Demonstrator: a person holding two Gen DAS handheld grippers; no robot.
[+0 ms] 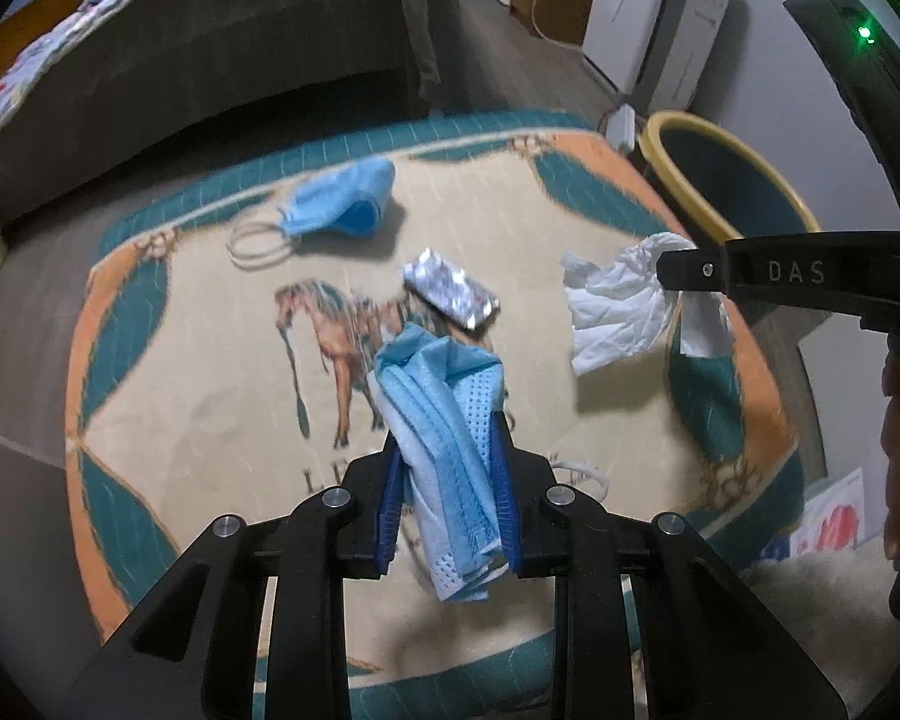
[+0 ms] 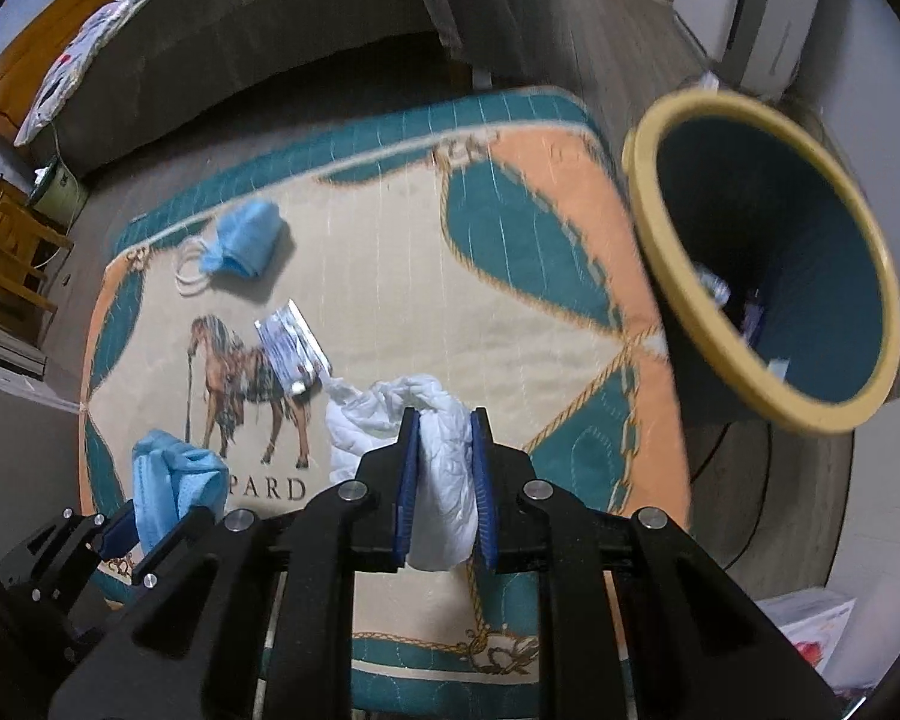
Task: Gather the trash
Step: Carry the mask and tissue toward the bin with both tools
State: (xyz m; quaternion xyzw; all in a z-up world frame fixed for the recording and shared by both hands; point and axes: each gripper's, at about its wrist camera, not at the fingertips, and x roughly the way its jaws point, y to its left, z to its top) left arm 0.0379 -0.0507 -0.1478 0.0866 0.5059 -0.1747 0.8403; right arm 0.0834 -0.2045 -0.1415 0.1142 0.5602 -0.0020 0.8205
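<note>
1. Your left gripper [image 1: 447,498] is clamped on a crumpled blue mask [image 1: 444,420]; it points steeply down over the mat [image 1: 210,372].
2. Your right gripper [image 2: 444,480] is clenched on a white tissue [image 2: 444,468], also angled down, lifted off the mat.
3. The bin [image 2: 834,408], yellow-rimmed with a dark inside, stands just off the mat's right edge; small scraps lie at its bottom, too blurred to name.
4. A second mask [image 1: 339,198] lies at the mat's far side, loops trailing.
5. A foil pack [image 1: 450,294] lies mid-mat, on the horse print, between the two masks.
6. A sofa [image 1: 210,78] stands beyond the mat.
</note>
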